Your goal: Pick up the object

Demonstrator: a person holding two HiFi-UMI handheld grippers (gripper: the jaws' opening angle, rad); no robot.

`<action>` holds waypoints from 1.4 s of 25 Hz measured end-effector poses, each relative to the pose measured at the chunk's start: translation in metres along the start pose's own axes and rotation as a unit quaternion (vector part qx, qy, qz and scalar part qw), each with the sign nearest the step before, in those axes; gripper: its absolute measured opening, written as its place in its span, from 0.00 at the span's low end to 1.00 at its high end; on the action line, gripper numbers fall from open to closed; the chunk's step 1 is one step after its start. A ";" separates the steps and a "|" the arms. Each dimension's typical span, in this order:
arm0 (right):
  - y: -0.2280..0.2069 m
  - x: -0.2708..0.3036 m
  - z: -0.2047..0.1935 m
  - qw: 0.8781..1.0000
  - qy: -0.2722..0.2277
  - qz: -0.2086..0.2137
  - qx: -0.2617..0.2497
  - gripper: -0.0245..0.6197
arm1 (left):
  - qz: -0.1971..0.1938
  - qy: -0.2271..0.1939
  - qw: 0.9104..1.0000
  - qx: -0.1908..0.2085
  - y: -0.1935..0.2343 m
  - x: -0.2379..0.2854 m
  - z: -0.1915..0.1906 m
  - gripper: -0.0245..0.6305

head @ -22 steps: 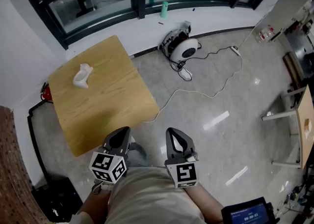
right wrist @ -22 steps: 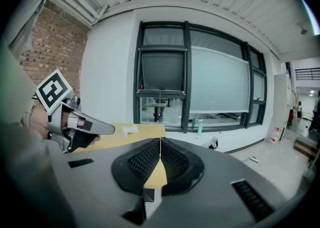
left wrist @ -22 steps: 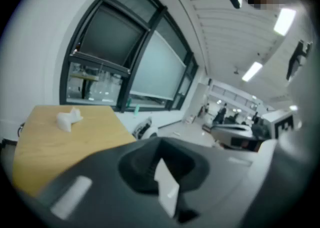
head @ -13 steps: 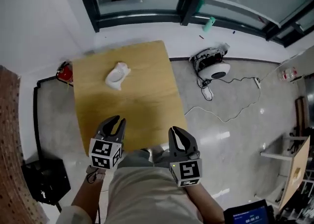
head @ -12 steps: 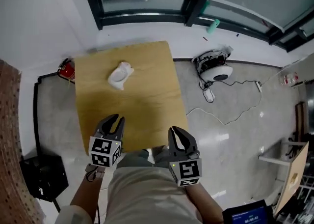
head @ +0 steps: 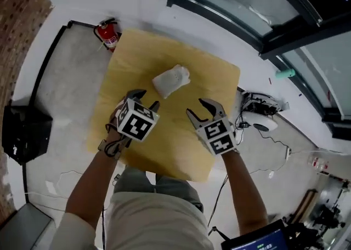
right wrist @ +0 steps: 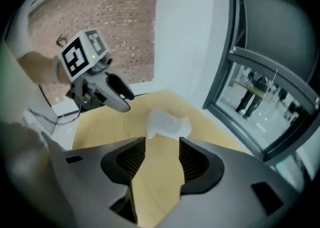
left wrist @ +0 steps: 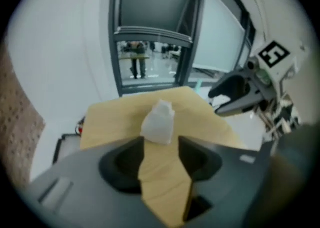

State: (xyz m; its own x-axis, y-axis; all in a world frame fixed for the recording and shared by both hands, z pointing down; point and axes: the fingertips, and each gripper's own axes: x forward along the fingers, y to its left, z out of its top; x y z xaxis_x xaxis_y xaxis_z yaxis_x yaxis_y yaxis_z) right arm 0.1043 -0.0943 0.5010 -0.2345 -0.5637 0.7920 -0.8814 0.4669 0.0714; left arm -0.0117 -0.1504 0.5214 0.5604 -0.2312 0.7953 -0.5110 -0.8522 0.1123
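Observation:
A crumpled white object (head: 171, 81) lies on the square wooden table (head: 214, 79), toward its far side. My left gripper (head: 146, 101) hovers over the table just short of the object and stands open with nothing between its jaws. My right gripper (head: 201, 108) is to the right of it, also open and empty. In the left gripper view the white object (left wrist: 159, 122) sits just beyond the gripper (left wrist: 161, 144). The right gripper view shows the white object (right wrist: 168, 123) ahead of the gripper (right wrist: 162, 144), with the left gripper (right wrist: 107, 92) at upper left.
A red fire extinguisher (head: 108, 33) stands on the floor by the table's far left corner. A black box (head: 24, 132) sits on the floor at left. A round white device (head: 263, 121) with cables lies on the floor at right. Dark-framed windows (head: 263, 18) run along the far wall.
The person has stepped up to the table. Both grippers have moved forward from near the table's front edge to over its middle, close to the white object.

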 end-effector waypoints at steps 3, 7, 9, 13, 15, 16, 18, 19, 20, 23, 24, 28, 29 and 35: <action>-0.049 0.057 0.023 0.995 0.015 0.048 0.087 0.37 | -0.023 -0.005 0.987 -0.160 0.025 0.031 0.013 0.39; -0.080 0.126 0.029 0.992 0.075 0.046 0.095 0.39 | -0.002 0.015 0.980 -0.201 0.042 0.067 0.014 0.39; -0.085 0.155 0.021 0.989 0.104 0.042 0.092 0.39 | -0.024 0.019 0.970 -0.239 0.041 0.080 0.016 0.41; -0.094 0.180 0.017 0.986 0.089 0.047 0.129 0.40 | -0.075 0.014 0.952 -0.296 0.042 0.093 0.022 0.40; -0.098 0.182 0.015 0.981 0.089 0.069 0.161 0.40 | -0.100 0.003 0.944 -0.315 0.044 0.097 0.023 0.41; -0.098 0.182 0.014 0.978 0.090 0.074 0.170 0.40 | -0.111 0.000 0.939 -0.325 0.044 0.098 0.021 0.42; -0.093 0.180 0.014 0.978 0.085 0.071 0.175 0.40 | -0.130 -0.002 0.932 -0.338 0.041 0.095 0.016 0.42; -0.087 0.176 0.012 0.979 0.077 0.070 0.173 0.40 | -0.140 0.001 0.932 -0.334 0.035 0.091 0.012 0.39; -0.079 0.170 0.007 0.980 0.067 0.069 0.172 0.40 | -0.149 0.007 0.934 -0.325 0.026 0.085 0.006 0.35; -0.051 0.142 -0.020 0.979 0.029 0.065 0.193 0.39 | -0.178 0.009 0.944 -0.277 -0.011 0.061 -0.018 0.35; -0.040 0.131 -0.031 0.975 0.016 0.064 0.210 0.39 | -0.193 0.001 0.944 -0.269 -0.024 0.050 -0.027 0.35; -0.009 0.085 -0.068 0.942 -0.054 0.062 0.325 0.39 | -0.266 -0.042 0.915 -0.300 -0.067 0.000 -0.063 0.34; -0.005 0.073 -0.075 0.928 -0.075 0.059 0.360 0.39 | -0.282 -0.050 0.907 -0.307 -0.075 -0.010 -0.073 0.34; 0.020 0.001 -0.073 0.805 -0.207 0.084 0.549 0.39 | -0.327 -0.093 0.900 -0.274 -0.105 -0.072 -0.096 0.33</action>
State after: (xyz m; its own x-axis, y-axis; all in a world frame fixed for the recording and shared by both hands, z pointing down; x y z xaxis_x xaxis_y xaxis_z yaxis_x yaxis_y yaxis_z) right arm 0.1167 -0.0355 0.5475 -0.3044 -0.8402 0.4488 -0.6009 -0.1962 -0.7749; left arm -0.0613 0.0008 0.5099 0.9311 0.1179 0.3451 -0.2485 -0.4877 0.8369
